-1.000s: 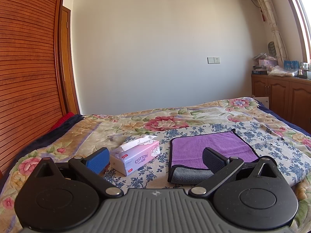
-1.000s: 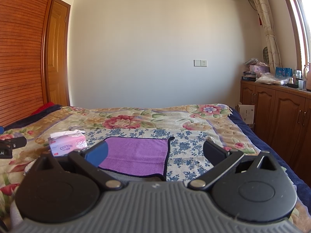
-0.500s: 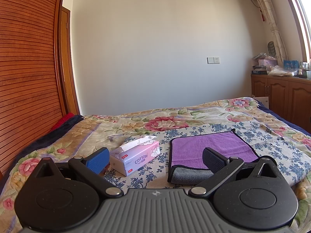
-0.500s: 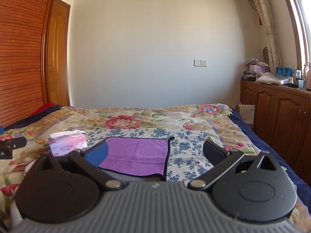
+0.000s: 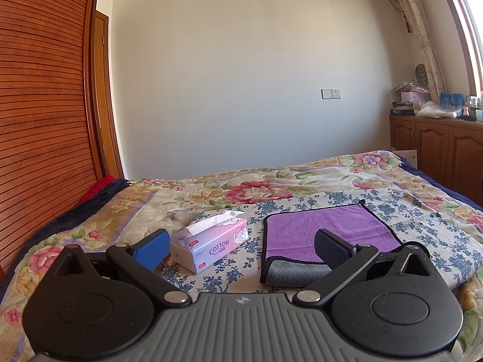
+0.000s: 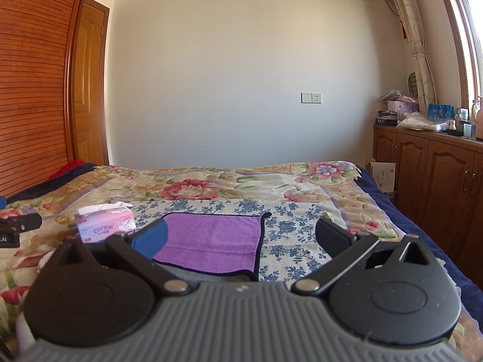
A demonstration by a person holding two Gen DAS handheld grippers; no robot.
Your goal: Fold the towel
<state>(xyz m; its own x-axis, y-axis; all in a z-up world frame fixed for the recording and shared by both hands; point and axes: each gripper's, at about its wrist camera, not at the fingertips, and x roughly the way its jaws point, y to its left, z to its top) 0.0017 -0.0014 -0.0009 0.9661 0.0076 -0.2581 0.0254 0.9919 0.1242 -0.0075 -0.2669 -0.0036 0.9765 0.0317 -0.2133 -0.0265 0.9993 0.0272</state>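
Note:
A purple towel [image 5: 326, 229] with a dark border and grey underside lies on the bed, folded over, its grey folded edge nearest me. It also shows in the right wrist view [image 6: 211, 241]. My left gripper [image 5: 241, 249] is open and empty, held above the bed's near edge, with the towel ahead to the right. My right gripper [image 6: 240, 239] is open and empty, with the towel ahead between its fingers and to the left.
A pink tissue box [image 5: 211, 246] stands left of the towel, also in the right wrist view [image 6: 104, 224]. The floral bedspread [image 5: 271, 187] covers the bed. A wooden slatted wall [image 5: 39, 120] is at left, cabinets [image 6: 437, 187] at right. The left gripper's body [image 6: 15, 229] shows at the right view's left edge.

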